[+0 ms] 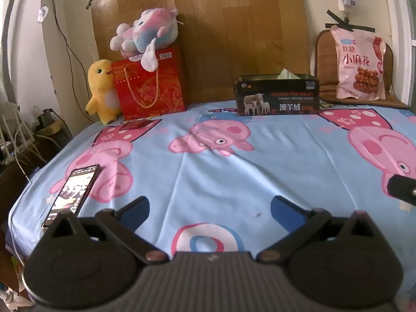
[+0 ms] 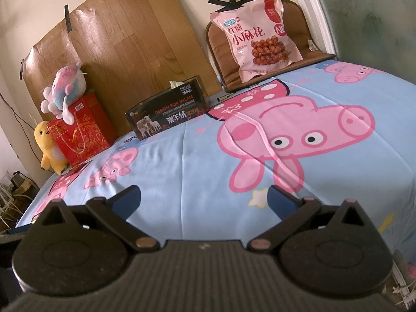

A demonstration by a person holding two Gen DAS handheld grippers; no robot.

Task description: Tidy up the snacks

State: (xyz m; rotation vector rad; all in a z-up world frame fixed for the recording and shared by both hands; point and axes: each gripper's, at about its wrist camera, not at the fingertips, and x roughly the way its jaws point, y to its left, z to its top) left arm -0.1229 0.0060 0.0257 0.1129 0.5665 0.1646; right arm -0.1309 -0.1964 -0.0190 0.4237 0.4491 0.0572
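A pink snack bag printed with fried dough twists leans upright against a brown cushion at the far right of the bed. My left gripper is open low over the blue cartoon-pig sheet, far from the bag, with nothing between its fingers. My right gripper is open too, empty, hovering above the sheet near the front edge. A black part of the right gripper shows at the right edge of the left wrist view.
A dark tissue box sits mid-back. A red gift bag with a pastel plush on top and a yellow duck plush stand at back left. A phone lies on the sheet at left.
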